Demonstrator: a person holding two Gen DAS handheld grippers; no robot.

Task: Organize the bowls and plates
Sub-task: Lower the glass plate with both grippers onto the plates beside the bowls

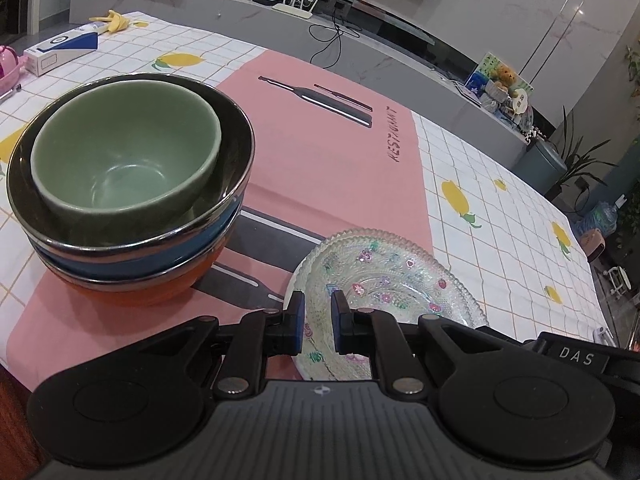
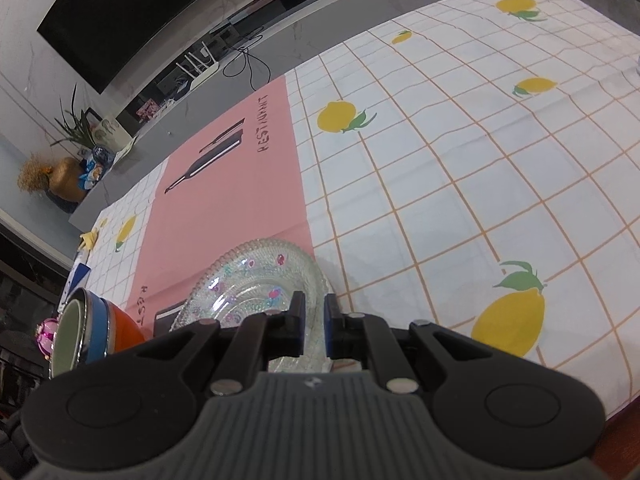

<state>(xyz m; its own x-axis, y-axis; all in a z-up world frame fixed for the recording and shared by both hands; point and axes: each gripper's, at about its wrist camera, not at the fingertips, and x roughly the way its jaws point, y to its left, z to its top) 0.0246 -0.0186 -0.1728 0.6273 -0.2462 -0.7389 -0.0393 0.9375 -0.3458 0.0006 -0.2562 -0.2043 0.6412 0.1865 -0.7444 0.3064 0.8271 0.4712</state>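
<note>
A green bowl [image 1: 124, 152] sits nested in a steel-rimmed bowl, on a blue bowl [image 1: 132, 264] and an orange bowl [image 1: 160, 288], stacked on the pink placemat [image 1: 320, 160]. A clear glass plate [image 1: 384, 280] with coloured flowers lies on a white plate at the mat's near right. My left gripper [image 1: 318, 312] hangs over the plate's near left part, fingers a narrow gap apart with nothing between them. My right gripper [image 2: 315, 316] is over the glass plate's [image 2: 256, 280] right edge, fingers nearly together and empty. The bowl stack [image 2: 92, 332] shows at left.
A white and blue box [image 1: 60, 50] and a banana peel [image 1: 114, 20] lie at the table's far left. A pink object [image 1: 8, 66] sits at the left edge. The lemon-print tablecloth [image 2: 460, 140] stretches right. A grey TV bench runs behind the table.
</note>
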